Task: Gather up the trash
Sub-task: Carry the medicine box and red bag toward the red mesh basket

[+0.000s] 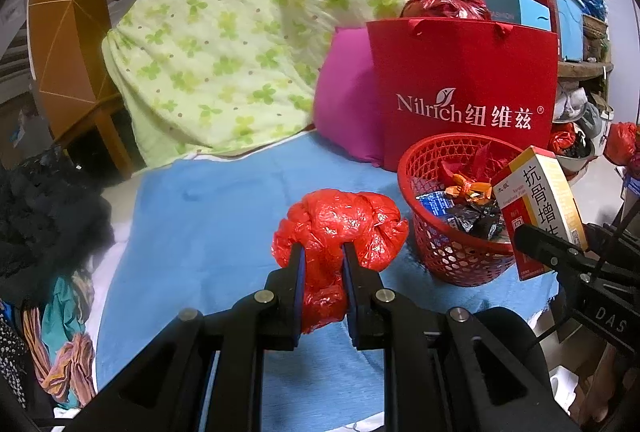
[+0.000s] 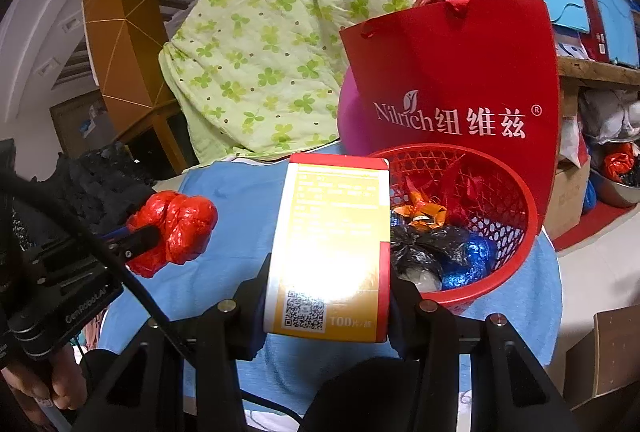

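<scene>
My left gripper (image 1: 322,252) is shut on a crumpled red plastic bag (image 1: 340,224), held above the blue cloth (image 1: 224,216); the bag also shows in the right wrist view (image 2: 176,228). My right gripper (image 2: 328,296) is shut on a yellow and red medicine box (image 2: 332,248), held upright just left of the red mesh basket (image 2: 508,232). The box also shows in the left wrist view (image 1: 540,200) beside the basket (image 1: 448,252). The basket holds several wrappers and small bags.
A red Nilrich paper bag (image 1: 464,88) stands behind the basket against a magenta cushion (image 1: 344,96). A green flowered quilt (image 1: 224,32) is piled at the back. Dark clothes (image 1: 44,216) lie at the left. Cluttered shelves (image 2: 600,72) stand at the right.
</scene>
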